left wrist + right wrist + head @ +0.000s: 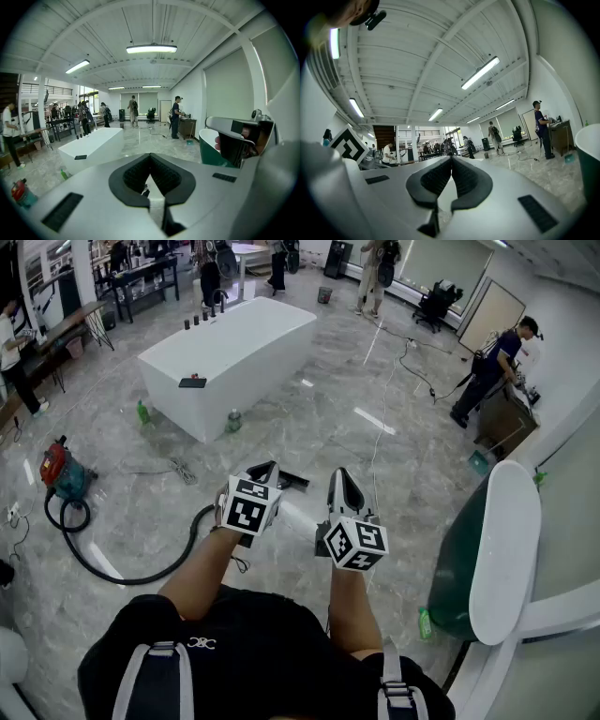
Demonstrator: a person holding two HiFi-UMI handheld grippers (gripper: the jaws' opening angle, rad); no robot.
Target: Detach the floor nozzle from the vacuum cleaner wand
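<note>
Head view inspected from the hands outward. Found left gripper and right gripper side by side over the grey floor, each with jaws closed together on nothing, as confirmed in both gripper views. Noted a flat black piece, probably the floor nozzle, lying on the floor just past the left gripper's tip, held by neither. Traced a black hose looping left to the red and teal vacuum cleaner. Recorded a green tub with white rim close on the right, contents hidden. Farther off, logged a white bathtub, a dark flat item on its rim, interior not visible, green bottles at its foot, people toward the far walls.
</note>
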